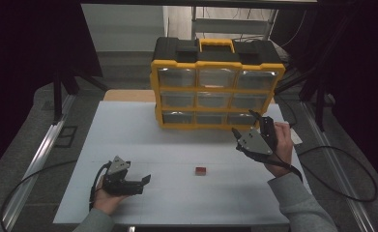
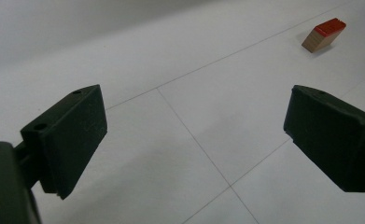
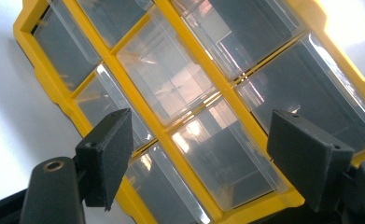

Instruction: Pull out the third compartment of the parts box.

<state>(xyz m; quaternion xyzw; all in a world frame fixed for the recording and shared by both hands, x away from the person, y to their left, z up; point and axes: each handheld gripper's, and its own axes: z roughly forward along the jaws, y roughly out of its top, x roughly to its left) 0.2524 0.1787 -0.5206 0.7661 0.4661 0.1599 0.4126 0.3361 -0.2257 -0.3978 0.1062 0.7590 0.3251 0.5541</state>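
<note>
The left gripper sits low near the front-left of the white table, held in the person's left hand, jaws spread wide w/ nothing between them. From its own camera the left gripper has bare tabletop in the gap, and the small block – red on top, pale wood on the sides – lies farther off, up toward the right corner of that view, tilted as seen there.

From above, the block rests flat on the table about mid-front, between the two hands, well apart from both grippers; the left one is nearer to it.

The right gripper is raised at the right, in the person's right hand, pointing at the yellow-and-black drawer cabinet – close to its bottom-right corner. Its jaws are apart too, gripping nothing. In the right gripper view the right gripper frames the cabinet's clear plastic drawers and yellow dividers, seen at a slant. Can't tell if a jaw touches the cabinet.

A cable trails off the right gripper over the table edge.
</note>
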